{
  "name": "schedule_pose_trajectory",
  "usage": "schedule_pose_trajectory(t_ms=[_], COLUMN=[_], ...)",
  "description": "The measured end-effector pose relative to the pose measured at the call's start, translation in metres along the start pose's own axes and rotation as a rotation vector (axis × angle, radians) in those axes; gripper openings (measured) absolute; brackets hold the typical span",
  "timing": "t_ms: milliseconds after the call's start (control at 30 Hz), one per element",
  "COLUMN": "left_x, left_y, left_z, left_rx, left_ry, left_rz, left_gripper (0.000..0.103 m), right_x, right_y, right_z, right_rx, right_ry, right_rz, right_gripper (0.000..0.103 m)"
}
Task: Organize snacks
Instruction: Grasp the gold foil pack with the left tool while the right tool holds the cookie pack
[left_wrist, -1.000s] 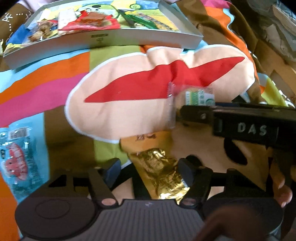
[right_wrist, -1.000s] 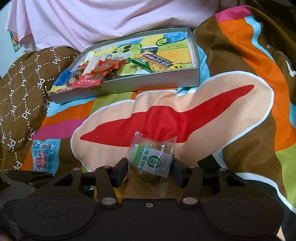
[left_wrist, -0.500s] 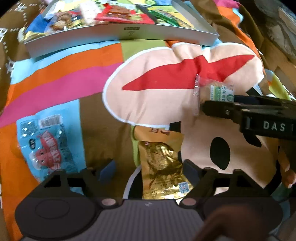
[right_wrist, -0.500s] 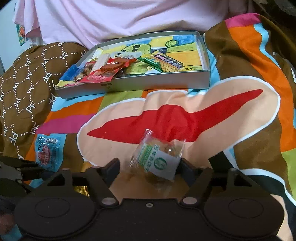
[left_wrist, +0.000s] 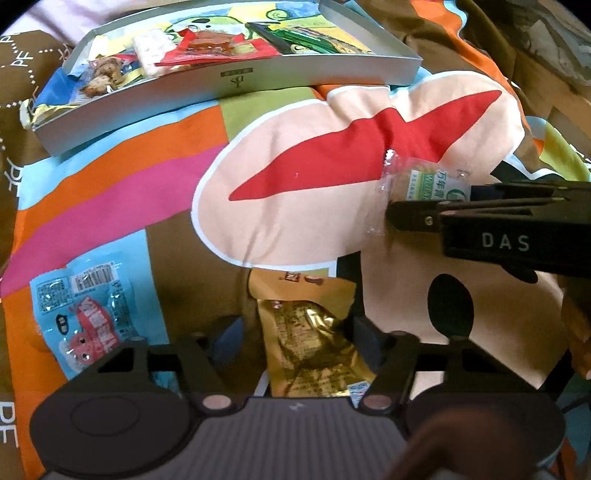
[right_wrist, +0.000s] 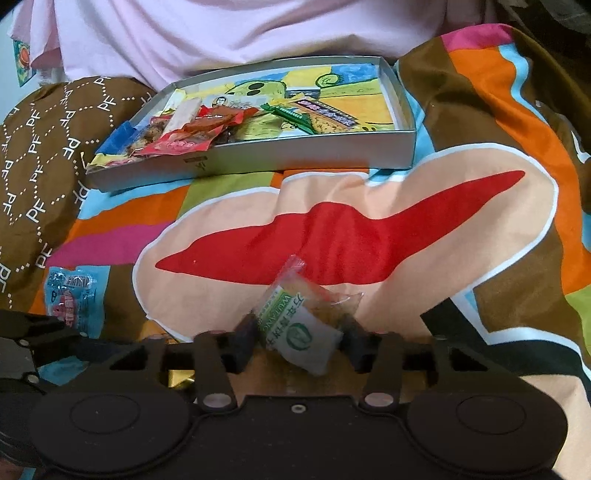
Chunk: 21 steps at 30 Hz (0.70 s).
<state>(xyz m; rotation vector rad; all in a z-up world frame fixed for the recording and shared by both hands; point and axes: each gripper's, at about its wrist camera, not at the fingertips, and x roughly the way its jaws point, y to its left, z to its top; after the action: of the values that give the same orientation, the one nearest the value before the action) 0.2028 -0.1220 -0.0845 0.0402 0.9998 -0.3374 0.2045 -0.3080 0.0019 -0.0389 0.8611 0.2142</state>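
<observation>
- Now the right gripper (right_wrist: 299, 338) has its fingers closed on a green-label cracker packet (right_wrist: 301, 326), which is lifted clear of the blanket (right_wrist: 369, 206).
- Ahead of it — up the blanket, slightly left — sits the tray (right_wrist: 295, 160), already holding several snacks; the packet's long axis runs roughly along the fingers, tilted.
- The left gripper (left_wrist: 295, 332) has its fingers spread wide and grips nothing; a gold packet (left_wrist: 310, 347) lies between them on the blanket, long axis pointing away along the fingers.
- A blue packet (left_wrist: 83, 317) lies flat to the left — nearer the left gripper.
- Likely next: carry the cracker packet forward over the tray's near wall and let it go.
</observation>
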Motion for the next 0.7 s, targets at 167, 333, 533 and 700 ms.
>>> schedule_pose_trajectory(t_ms=[167,333,533,700], left_x=[-0.005,-0.012,-0.022,-0.032], left_y=[0.002,0.006,0.006,0.009], left_z=[-0.003,-0.010,-0.020,-0.029], left_rx=[-0.008,-0.036,-0.040,-0.061], left_ry=[0.001,0.008,0.006,-0.005], left_rz=[0.001,-0.007,-0.003,-0.001], left_gripper=[0.051,0.048,0.047,0.045], right_x=[-0.005,-0.010,-0.012,-0.018], right_y=[0.000,0.007,0.026,0.041], right_z=[-0.002,-0.006,-0.014,-0.018], right_rx=[0.017,-0.002,-0.089,-0.203], right_ry=[-0.002,0.001,0.016,-0.023], right_rz=[0.015,0.040,0.056,0.017], right_gripper=[0.041,0.034,0.029,0.027])
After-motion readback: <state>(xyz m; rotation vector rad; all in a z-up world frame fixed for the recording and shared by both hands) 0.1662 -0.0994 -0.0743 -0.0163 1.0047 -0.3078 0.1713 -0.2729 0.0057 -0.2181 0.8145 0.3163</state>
